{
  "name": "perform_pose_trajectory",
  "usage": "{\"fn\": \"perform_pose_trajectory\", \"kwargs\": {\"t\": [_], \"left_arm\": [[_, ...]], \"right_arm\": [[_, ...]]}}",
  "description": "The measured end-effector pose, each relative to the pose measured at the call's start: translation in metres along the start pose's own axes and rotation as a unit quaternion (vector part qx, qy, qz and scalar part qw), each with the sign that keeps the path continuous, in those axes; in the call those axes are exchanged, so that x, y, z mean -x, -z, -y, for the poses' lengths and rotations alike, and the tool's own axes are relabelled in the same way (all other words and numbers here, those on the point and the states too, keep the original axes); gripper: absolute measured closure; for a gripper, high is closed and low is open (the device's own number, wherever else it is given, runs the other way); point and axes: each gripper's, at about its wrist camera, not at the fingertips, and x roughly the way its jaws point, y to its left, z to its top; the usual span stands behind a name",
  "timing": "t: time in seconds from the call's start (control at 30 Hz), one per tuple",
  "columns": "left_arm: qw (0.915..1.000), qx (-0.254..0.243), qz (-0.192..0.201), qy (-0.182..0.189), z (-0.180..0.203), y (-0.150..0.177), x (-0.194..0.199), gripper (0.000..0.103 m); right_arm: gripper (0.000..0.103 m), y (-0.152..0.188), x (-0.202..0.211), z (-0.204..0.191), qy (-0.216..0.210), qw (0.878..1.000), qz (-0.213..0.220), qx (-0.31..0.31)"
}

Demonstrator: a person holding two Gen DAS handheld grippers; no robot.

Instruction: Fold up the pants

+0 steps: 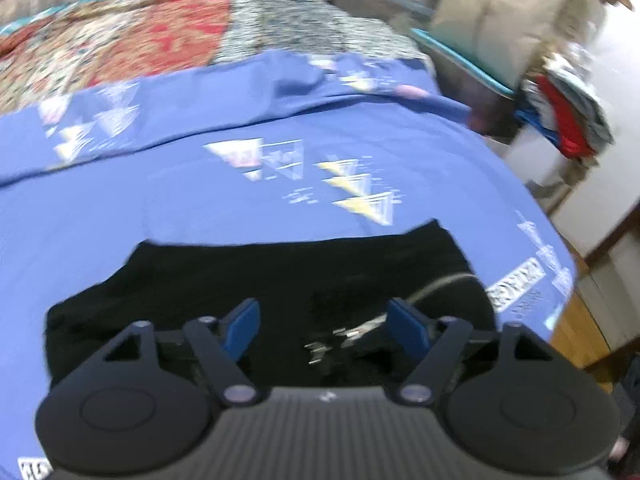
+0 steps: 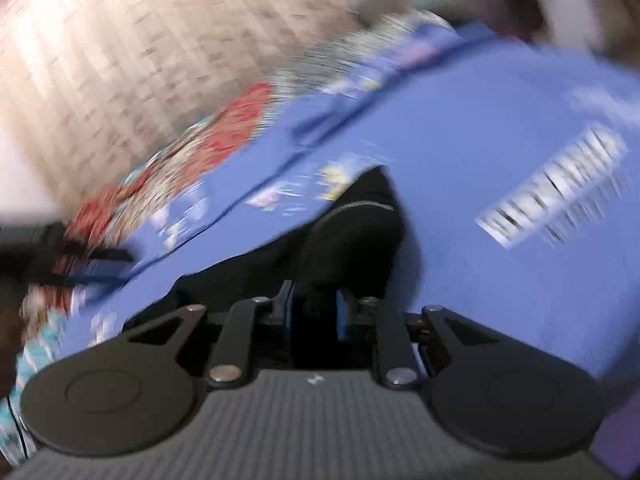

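Note:
The black pants (image 1: pixel 280 280) lie folded on a blue printed bedsheet (image 1: pixel 200 200), with a light drawstring and seam near their right side. My left gripper (image 1: pixel 324 326) is open and empty, hovering just above the pants. In the blurred right wrist view my right gripper (image 2: pixel 314 304) has its blue pads close together on a bunch of the black pants (image 2: pixel 352 232), lifted off the sheet (image 2: pixel 500 160). The left gripper (image 2: pixel 80 260) shows blurred at the far left of that view.
A red and patterned quilt (image 1: pixel 140 40) covers the far part of the bed. A stack of clothes (image 1: pixel 560 120) and a cardboard box (image 1: pixel 500 20) stand at the right. The bed's edge and a wooden floor (image 1: pixel 580 332) lie to the right.

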Motion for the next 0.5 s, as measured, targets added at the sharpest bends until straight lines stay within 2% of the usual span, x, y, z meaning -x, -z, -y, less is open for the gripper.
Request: {"fn": "perform_pose_trajectory", "kwargs": {"t": [0.17,0.33,0.37,0.4,0.43,0.47,0.5], "left_arm": [[0.9985,-0.049,-0.010,0.022,0.039,-0.010,-0.011,0.004],[0.9954,-0.087,-0.039,0.004,0.063,-0.006,-0.034,0.003],[0.9945,-0.097,-0.040,-0.003,0.065,-0.003,-0.038,0.008],[0.9934,-0.106,-0.042,-0.013,0.067,-0.001,-0.042,0.018],[0.9917,-0.115,-0.051,-0.027,0.067,0.002,-0.048,0.054],[0.9913,-0.112,-0.061,-0.032,0.064,0.003,-0.051,0.072],[0.9929,-0.097,-0.063,-0.029,0.057,0.003,-0.052,0.079]], "right_arm": [[0.081,0.010,-0.003,-0.051,-0.014,0.992,-0.008,0.128],[0.081,0.022,-0.002,-0.071,-0.032,0.982,-0.017,0.184],[0.081,0.022,-0.003,-0.074,-0.035,0.981,-0.018,0.192],[0.081,0.022,-0.005,-0.078,-0.037,0.979,-0.017,0.199],[0.081,0.022,-0.004,-0.080,-0.040,0.978,-0.016,0.205],[0.080,0.021,-0.003,-0.079,-0.043,0.977,-0.014,0.209],[0.077,0.021,-0.001,-0.078,-0.045,0.976,-0.012,0.212]]}}
